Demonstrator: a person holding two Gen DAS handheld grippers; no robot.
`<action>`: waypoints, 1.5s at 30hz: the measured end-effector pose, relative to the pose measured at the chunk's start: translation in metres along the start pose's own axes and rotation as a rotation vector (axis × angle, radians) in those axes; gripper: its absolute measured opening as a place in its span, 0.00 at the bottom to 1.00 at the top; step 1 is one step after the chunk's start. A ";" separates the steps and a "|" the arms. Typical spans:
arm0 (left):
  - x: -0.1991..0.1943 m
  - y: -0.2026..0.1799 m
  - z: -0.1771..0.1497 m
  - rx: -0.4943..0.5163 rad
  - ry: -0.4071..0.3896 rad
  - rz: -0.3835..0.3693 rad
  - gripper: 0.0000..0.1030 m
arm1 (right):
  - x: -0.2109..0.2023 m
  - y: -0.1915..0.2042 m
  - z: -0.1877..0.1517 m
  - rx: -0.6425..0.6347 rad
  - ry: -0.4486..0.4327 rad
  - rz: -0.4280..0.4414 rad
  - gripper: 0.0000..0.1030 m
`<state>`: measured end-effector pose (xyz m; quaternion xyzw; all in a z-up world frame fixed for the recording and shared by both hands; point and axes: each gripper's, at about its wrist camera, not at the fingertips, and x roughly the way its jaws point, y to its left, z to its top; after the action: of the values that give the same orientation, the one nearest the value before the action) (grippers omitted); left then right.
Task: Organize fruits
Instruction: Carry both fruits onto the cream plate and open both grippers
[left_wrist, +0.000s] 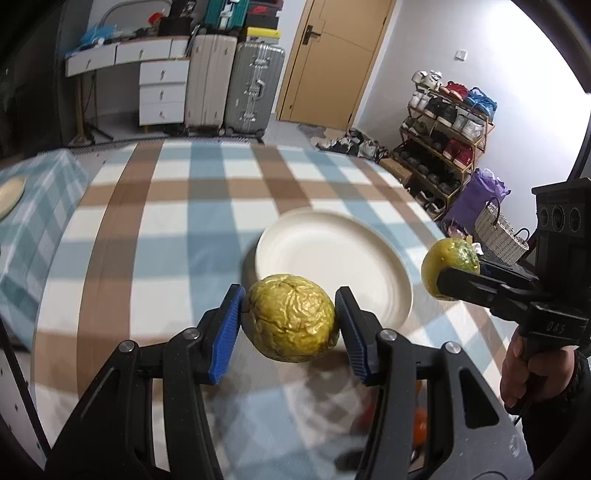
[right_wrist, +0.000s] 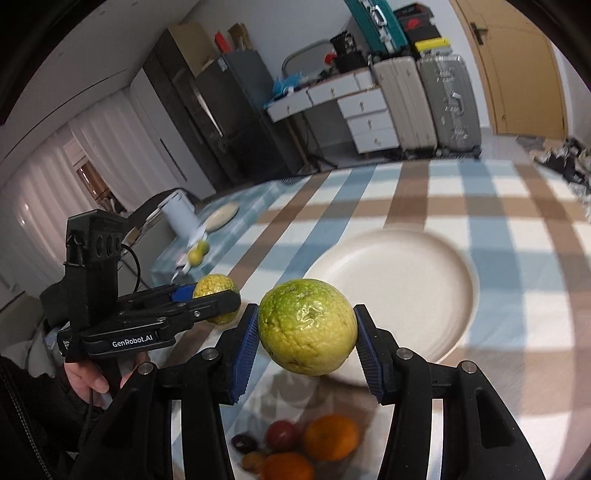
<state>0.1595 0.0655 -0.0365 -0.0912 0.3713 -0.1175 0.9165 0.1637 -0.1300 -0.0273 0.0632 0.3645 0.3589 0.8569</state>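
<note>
Nearest, below the right tongs (right_wrist: 306, 343), a heap of fruit (right_wrist: 299, 448) lies on the worktop (left_wrist: 147, 258): oranges, something red, something dark. A dropped fruit would land among them and could scatter them.

The left tongs (left_wrist: 290, 325) grip a wrinkled yellow fruit (left_wrist: 291, 317) above the worktop, just short of the plate (left_wrist: 332, 254). The right tongs grip a smoother green-yellow fruit (right_wrist: 308, 326), likewise in the air near the plate's near edge.

Each round fruit is pinched only at its sides, so a loose squeeze or a jolt might let it slip. Both tongs are heading for one plate and may collide. Released too high, either fruit could roll off the shallow rim.
</note>
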 end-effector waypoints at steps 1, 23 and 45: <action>0.004 -0.004 0.007 0.006 -0.003 -0.004 0.47 | -0.002 -0.005 0.008 -0.007 -0.011 -0.013 0.49; 0.165 -0.021 0.080 0.039 0.152 -0.043 0.47 | 0.091 -0.089 0.049 -0.012 0.084 -0.106 0.49; 0.088 -0.036 0.066 0.072 0.016 0.002 0.85 | 0.028 -0.082 0.047 0.052 -0.080 -0.142 0.84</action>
<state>0.2616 0.0119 -0.0386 -0.0569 0.3743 -0.1307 0.9163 0.2552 -0.1644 -0.0401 0.0735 0.3428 0.2847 0.8922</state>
